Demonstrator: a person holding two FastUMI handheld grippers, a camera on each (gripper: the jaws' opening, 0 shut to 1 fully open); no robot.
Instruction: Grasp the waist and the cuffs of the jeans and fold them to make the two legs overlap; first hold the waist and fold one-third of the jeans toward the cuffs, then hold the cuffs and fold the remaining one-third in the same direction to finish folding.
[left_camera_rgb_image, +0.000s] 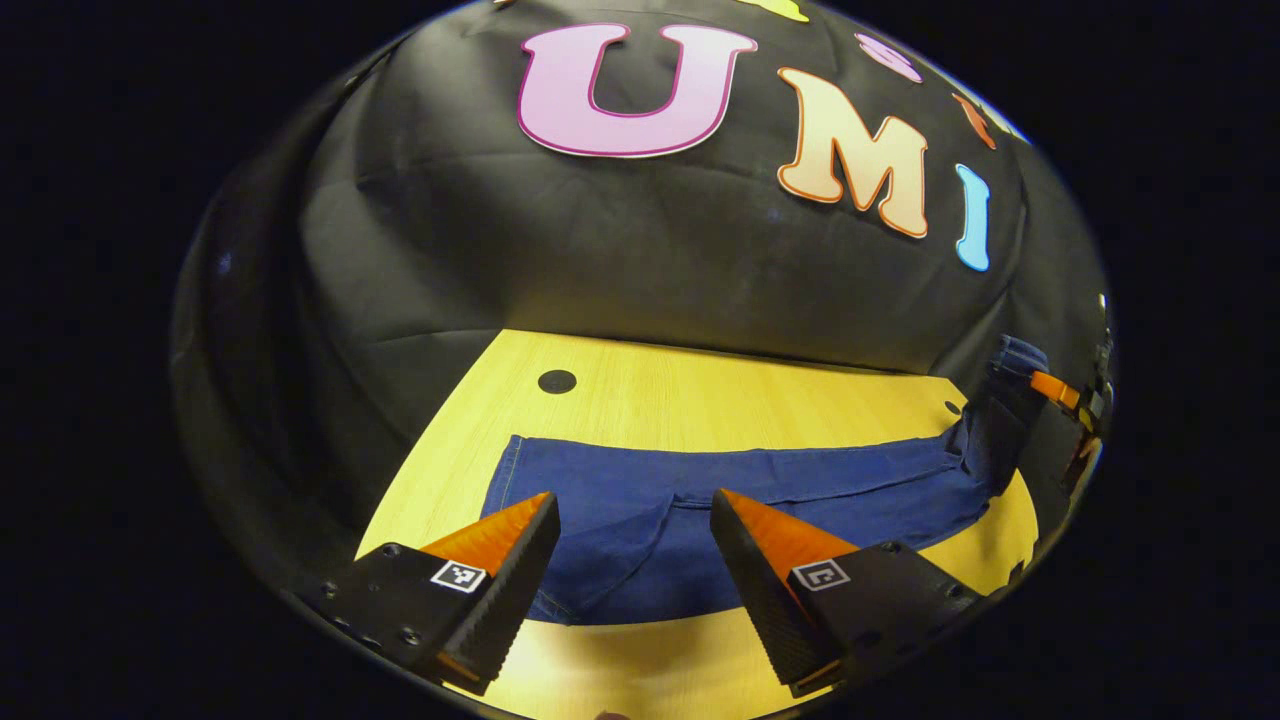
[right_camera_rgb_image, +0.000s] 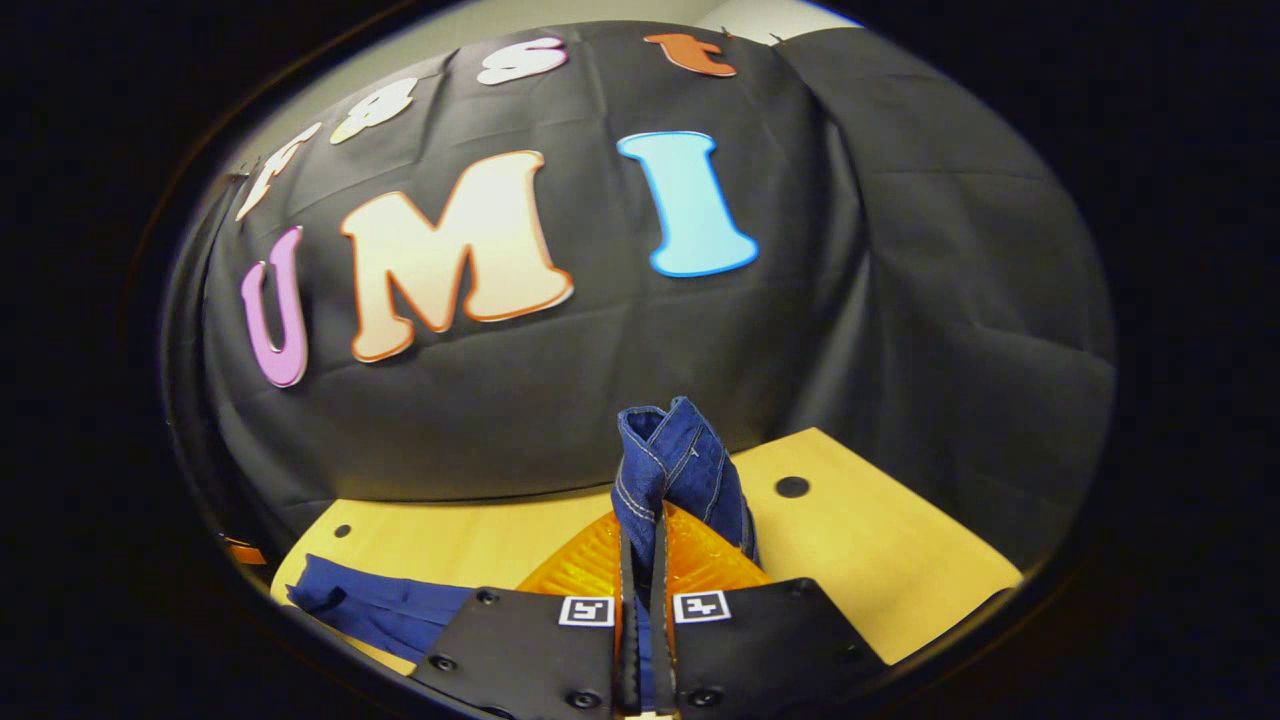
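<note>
Dark blue jeans (left_camera_rgb_image: 760, 485) lie stretched out across the yellow wooden table (left_camera_rgb_image: 700, 400), waist end nearest me in the left gripper view. My left gripper (left_camera_rgb_image: 635, 505) hovers open just above the waist end, one finger on each side of it, holding nothing. At the far right of that view the cuffs (left_camera_rgb_image: 1015, 360) are lifted off the table by my right gripper (left_camera_rgb_image: 1065, 395). In the right gripper view, the right gripper (right_camera_rgb_image: 645, 520) is shut on the cuffs (right_camera_rgb_image: 675, 460), which stick up between its fingers. The remaining denim (right_camera_rgb_image: 380, 605) trails down to the left.
The booth's black cloth wall stands right behind the table's far edge. Round black holes (left_camera_rgb_image: 557, 381) (right_camera_rgb_image: 792, 487) sit in the tabletop near the back corners. Bare table (right_camera_rgb_image: 880, 560) lies to the right of the cuffs.
</note>
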